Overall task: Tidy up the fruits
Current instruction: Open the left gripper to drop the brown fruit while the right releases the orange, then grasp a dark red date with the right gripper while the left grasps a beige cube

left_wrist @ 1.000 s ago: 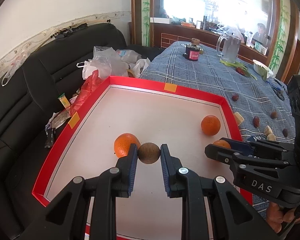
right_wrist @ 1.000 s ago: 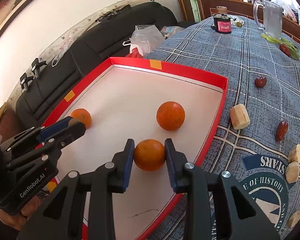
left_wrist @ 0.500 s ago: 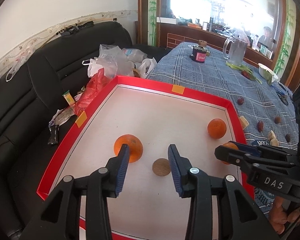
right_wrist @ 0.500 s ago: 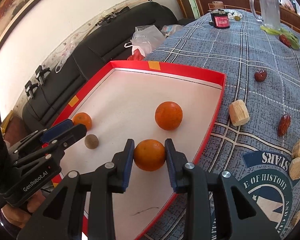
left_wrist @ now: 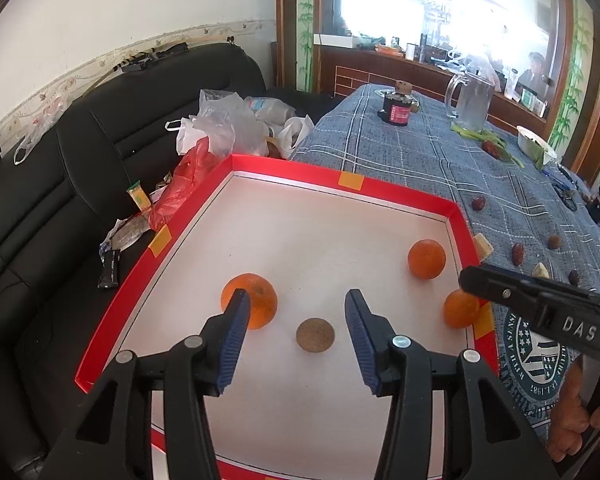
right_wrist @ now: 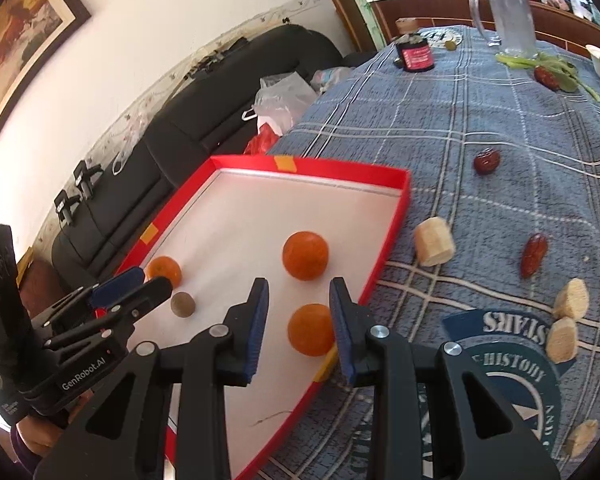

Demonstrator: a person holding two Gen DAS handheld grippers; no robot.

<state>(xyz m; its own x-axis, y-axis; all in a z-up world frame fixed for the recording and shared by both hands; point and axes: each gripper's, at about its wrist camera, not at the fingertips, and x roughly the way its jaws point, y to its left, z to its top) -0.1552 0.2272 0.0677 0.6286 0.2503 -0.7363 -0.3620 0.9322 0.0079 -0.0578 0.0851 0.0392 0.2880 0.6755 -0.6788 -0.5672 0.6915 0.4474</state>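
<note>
The tray (left_wrist: 458, 216) looks like cardboard, with a glossy red rim and a matt white floor, and a woven blue plaid cloth (right_wrist: 480, 128) covers the counter. The oranges (right_wrist: 305, 255) have dimpled, slightly shiny peel; the brown fruit (left_wrist: 315, 335) is dull. Each tool (left_wrist: 296, 316) is matt black plastic with ribbed blue pads (left_wrist: 236, 332) and bright metal screws.

- Left wrist view looks close down over the red tray's (left_wrist: 400, 194) near edge, facing its far edge.
- Right wrist view looks from the tray's (right_wrist: 392, 224) right edge.
- Both share the tray interior.
</note>
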